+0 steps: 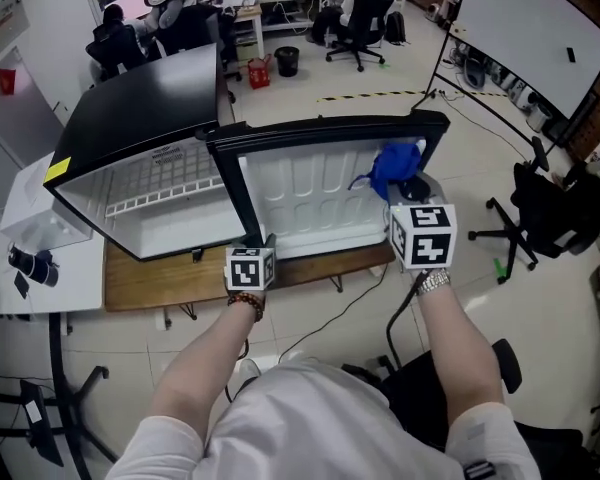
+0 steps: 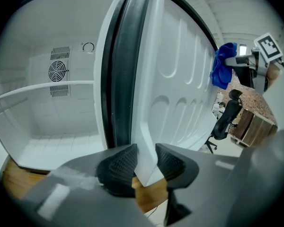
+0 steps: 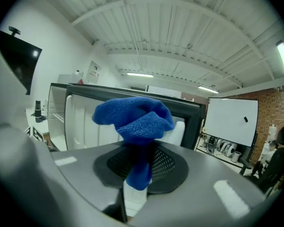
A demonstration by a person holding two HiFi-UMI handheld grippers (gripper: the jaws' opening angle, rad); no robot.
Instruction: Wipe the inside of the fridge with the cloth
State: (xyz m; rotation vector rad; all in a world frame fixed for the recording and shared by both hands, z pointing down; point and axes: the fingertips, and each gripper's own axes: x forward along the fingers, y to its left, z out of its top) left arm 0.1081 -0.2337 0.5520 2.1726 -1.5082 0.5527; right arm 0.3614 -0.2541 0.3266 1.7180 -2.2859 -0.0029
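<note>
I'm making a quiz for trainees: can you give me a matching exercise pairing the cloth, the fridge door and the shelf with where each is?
Things:
1. cloth
2. fridge door
3. shelf

Places:
A. inside the fridge
B. clamped at its edge by the left gripper
C. bunched in the right gripper

Pairs: 1-C, 2-B, 3-A

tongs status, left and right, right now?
left tongs: closed on the bottom corner of the open fridge door.
right tongs: closed on the blue cloth.
</note>
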